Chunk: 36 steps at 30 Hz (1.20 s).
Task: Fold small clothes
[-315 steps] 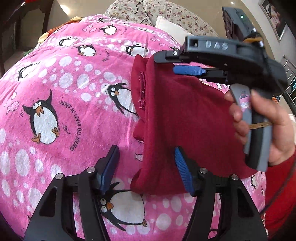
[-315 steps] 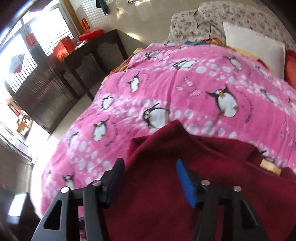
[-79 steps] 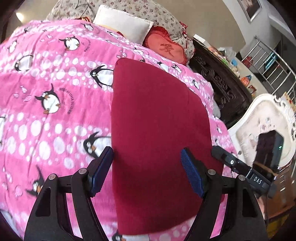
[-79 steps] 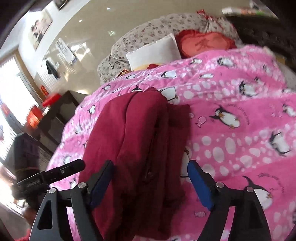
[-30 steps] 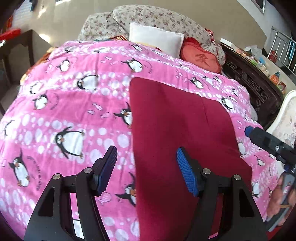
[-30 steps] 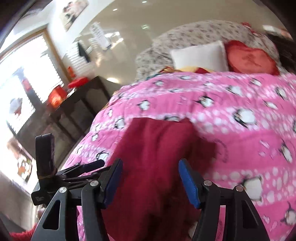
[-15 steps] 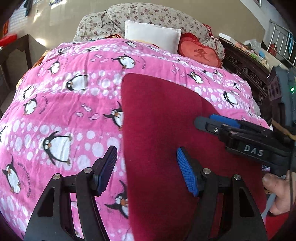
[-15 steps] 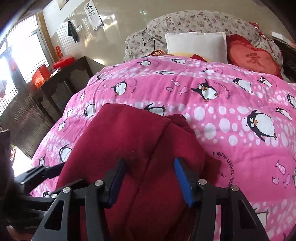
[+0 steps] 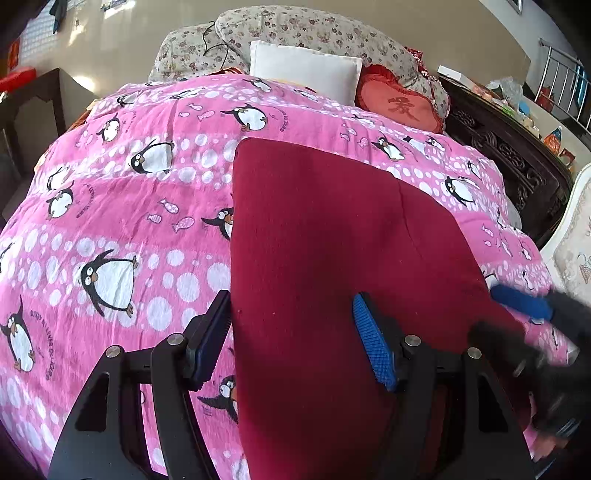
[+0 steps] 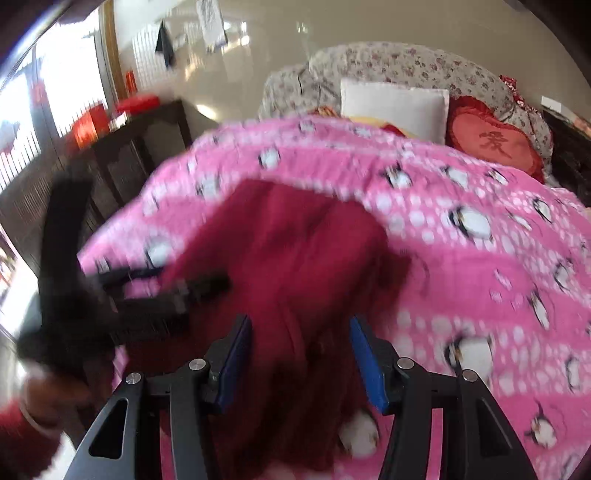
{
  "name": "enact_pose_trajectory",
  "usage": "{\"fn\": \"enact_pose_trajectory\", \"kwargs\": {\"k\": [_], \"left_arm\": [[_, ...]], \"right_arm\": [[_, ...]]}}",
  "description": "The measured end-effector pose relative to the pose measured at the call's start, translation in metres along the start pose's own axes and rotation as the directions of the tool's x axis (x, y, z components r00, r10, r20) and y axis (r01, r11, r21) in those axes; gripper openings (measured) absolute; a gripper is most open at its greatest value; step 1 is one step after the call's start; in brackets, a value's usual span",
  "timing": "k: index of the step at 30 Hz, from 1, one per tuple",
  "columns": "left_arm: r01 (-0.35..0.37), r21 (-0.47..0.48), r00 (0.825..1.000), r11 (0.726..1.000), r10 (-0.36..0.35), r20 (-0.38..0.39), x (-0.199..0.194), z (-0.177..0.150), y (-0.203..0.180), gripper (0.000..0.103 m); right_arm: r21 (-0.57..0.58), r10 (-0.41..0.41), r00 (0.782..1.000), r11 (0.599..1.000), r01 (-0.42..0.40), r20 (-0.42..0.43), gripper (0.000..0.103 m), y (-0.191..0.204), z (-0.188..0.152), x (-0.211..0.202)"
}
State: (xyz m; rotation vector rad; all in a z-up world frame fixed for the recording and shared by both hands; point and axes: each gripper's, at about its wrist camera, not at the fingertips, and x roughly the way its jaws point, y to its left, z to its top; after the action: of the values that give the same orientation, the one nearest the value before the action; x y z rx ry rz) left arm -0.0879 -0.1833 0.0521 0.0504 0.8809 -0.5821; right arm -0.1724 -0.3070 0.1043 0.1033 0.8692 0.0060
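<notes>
A dark red garment [image 9: 325,258] lies folded flat on the pink penguin blanket [image 9: 122,206]. It also shows in the right wrist view [image 10: 295,258], blurred. My left gripper [image 9: 291,336] is open and empty over the garment's near left edge. My right gripper [image 10: 301,360] is open and empty above the garment's near end. The right gripper shows blurred at the right edge of the left wrist view [image 9: 535,332]. The left gripper shows blurred at the left of the right wrist view [image 10: 147,291].
A white pillow [image 9: 306,70], a red heart cushion [image 9: 399,107] and a floral bolster [image 9: 295,29] lie at the bed's head. Dark carved furniture [image 9: 509,155] stands to the right. A dark wooden table [image 10: 129,147] stands to the left.
The right gripper has pulled back off the garment toward its near right side and is moving fast. The left gripper has barely moved. The garment lies as before.
</notes>
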Motion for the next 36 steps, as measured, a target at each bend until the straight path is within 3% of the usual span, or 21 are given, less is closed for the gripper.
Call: {"fn": "enact_pose_trajectory", "kwargs": {"k": [5,11,20,36], "left_arm": [[-0.005,-0.01,1.0,1.0,0.005,0.006,-0.002,-0.006,-0.003,0.067],[-0.054,-0.013,0.996,0.998,0.055,0.066,-0.025,-0.016,-0.004,0.067],[-0.165,0.012,0.978,0.986,0.162,0.131,-0.056,-0.032,-0.01,0.067],[-0.191,-0.004,0.964,0.982,0.189,0.189,-0.084,-0.048,-0.007,0.067]], "right_arm": [[0.011,-0.015,1.0,1.0,0.015,-0.018,0.053,-0.006,-0.021,0.011],[0.112,0.048,0.995,0.992,-0.058,0.088,0.055,-0.012,-0.023,-0.024],[0.113,-0.019,0.99,0.994,0.003,0.141,0.056,0.003,-0.025,-0.048],[0.104,-0.033,0.985,0.994,0.015,0.171,0.058,0.013,-0.026,-0.062]]}}
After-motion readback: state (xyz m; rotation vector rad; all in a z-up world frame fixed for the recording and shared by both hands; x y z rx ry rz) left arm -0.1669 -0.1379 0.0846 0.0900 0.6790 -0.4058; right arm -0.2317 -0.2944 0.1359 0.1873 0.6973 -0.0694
